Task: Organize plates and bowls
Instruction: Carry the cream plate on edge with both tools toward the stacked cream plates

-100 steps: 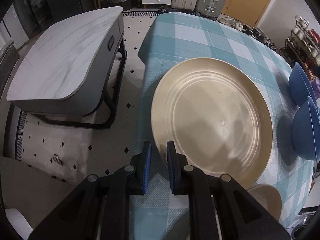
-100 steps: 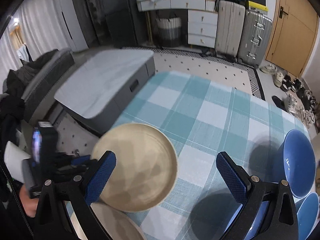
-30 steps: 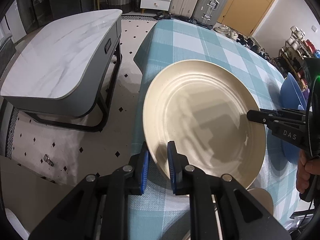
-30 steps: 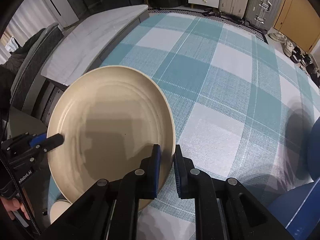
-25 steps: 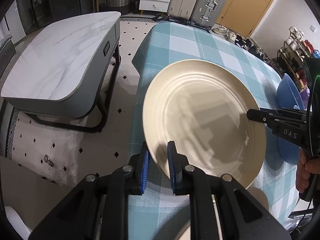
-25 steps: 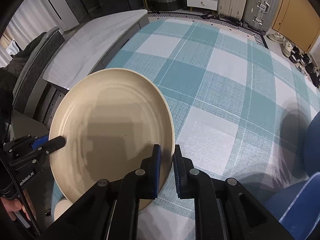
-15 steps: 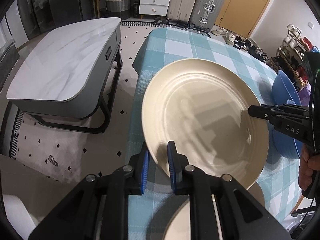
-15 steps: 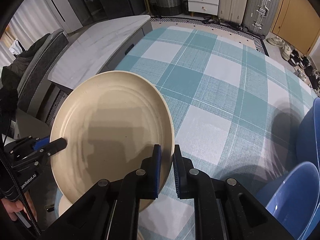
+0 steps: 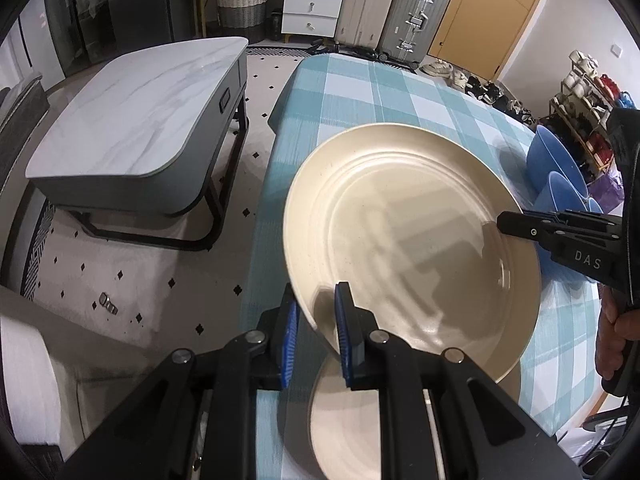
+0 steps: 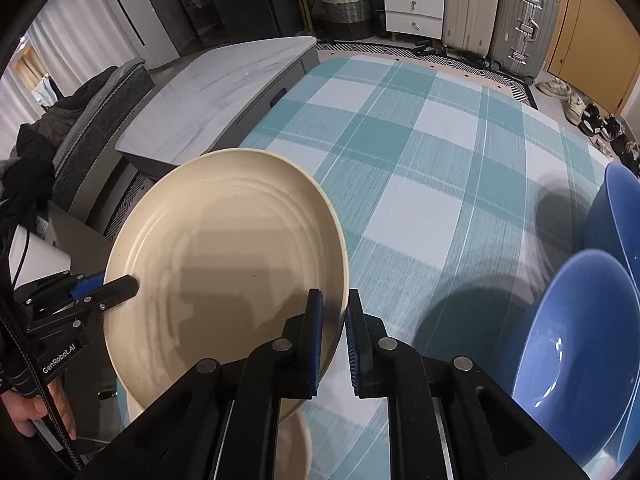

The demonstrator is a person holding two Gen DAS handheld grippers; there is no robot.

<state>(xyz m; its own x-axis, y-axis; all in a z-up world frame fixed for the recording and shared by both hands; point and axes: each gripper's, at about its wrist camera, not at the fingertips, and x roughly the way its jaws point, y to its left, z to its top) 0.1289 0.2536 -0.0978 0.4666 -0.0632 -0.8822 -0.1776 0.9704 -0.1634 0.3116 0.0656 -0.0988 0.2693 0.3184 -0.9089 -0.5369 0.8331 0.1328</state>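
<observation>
A large cream plate (image 9: 412, 248) (image 10: 224, 264) is held in the air above the checked table by both grippers. My left gripper (image 9: 316, 340) is shut on its near rim, and it also shows in the right wrist view (image 10: 108, 288). My right gripper (image 10: 332, 328) is shut on the opposite rim, and it shows in the left wrist view (image 9: 508, 226). A second cream plate (image 9: 352, 424) (image 10: 296, 440) lies on the table below the held one. Blue bowls (image 9: 556, 172) (image 10: 576, 356) stand at the table's right side.
The teal checked tablecloth (image 10: 432, 184) covers the table; its left edge (image 9: 272, 168) drops to the floor. A grey marble coffee table (image 9: 136, 120) stands close on the left. Suitcases (image 9: 412, 12) and drawers stand by the far wall.
Both grippers have lifted the plate higher and drawn it back toward me. The second plate beneath it has come into view. The grips have not changed.
</observation>
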